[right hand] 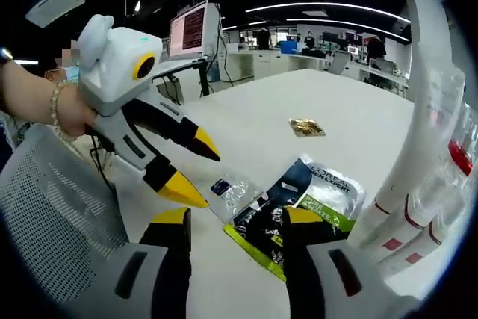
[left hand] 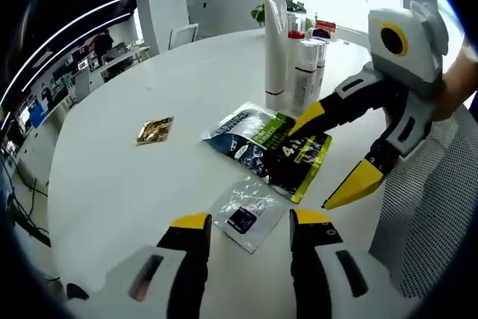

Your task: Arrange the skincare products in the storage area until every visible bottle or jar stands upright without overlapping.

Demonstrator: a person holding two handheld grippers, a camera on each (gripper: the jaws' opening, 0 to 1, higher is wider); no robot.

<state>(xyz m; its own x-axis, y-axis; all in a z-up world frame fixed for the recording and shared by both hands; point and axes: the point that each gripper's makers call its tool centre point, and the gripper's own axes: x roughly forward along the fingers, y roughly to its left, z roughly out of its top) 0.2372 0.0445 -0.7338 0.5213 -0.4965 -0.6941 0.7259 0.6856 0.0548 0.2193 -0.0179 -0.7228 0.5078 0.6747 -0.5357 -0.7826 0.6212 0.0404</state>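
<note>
White and round, the office table [left hand: 134,184] spreads under both my grippers, with desks, monitors and ceiling light strips in the dim room behind it. In the left gripper view my left gripper [left hand: 250,222] hangs low over the near edge, its yellow-tipped black jaws apart with nothing between them, just above a small clear plastic sachet with a dark label [left hand: 245,213]. Beyond that lies a flat black, silver and lime-green foil packet [left hand: 272,151], and farther left, well apart from it, a small gold foil sachet [left hand: 154,131]. At the far side of the packet a cluster of tall white and clear tubes and bottles with red caps [left hand: 295,65] stands upright, close together; I cannot tell whether they touch. A green plant [left hand: 261,11] sits behind them.

My right gripper [left hand: 336,156] comes in from the right of that view, a hand [left hand: 455,84] on it, jaws spread, the upper tip over the green packet's edge and the lower tip off its corner. In the right gripper view that gripper [right hand: 233,216] hovers just above the packet [right hand: 299,207], empty, with the tubes [right hand: 426,169] beside it on the right. A grey mesh chair back [right hand: 52,207] stands beside the table.
</note>
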